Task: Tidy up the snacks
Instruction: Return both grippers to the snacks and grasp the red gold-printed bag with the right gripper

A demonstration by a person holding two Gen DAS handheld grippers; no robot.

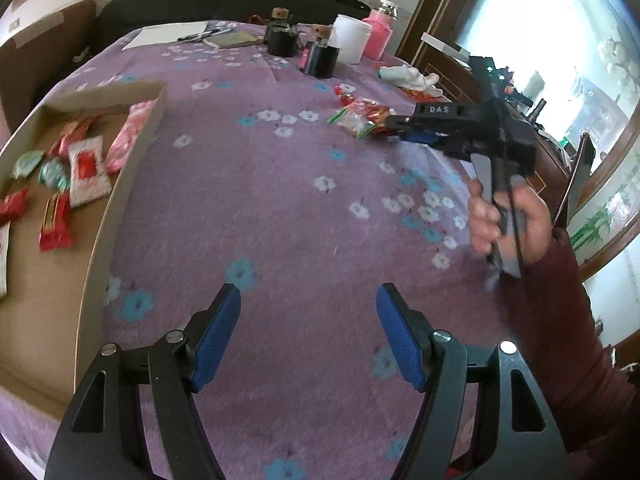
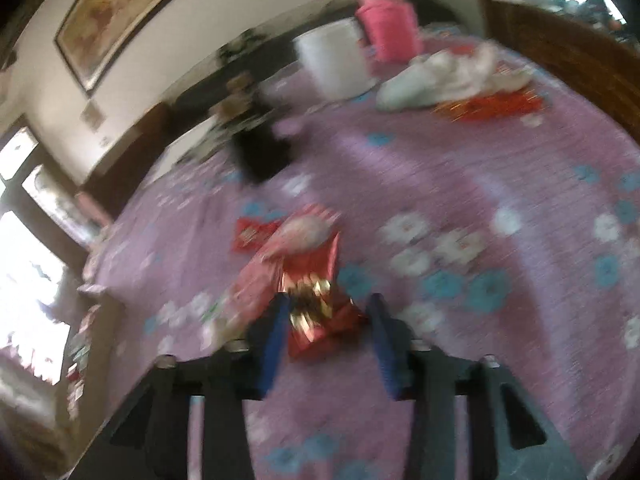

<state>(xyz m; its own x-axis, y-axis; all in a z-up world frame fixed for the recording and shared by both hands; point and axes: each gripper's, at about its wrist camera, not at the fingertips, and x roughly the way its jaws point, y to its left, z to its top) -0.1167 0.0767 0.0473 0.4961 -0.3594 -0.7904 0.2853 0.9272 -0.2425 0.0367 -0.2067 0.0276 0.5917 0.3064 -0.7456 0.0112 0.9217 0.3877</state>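
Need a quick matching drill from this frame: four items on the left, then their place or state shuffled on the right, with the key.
Items:
1. cardboard box
2. pink bottle
3. red-and-gold snack packet
4. left gripper

Place or state:
A. between the right gripper's blue fingers
B. open and empty, over bare tablecloth
C. left side of the table, snacks already inside
D. far end of the table, beside a white container

Pairs: 1-C, 2-D, 3-A, 4-B
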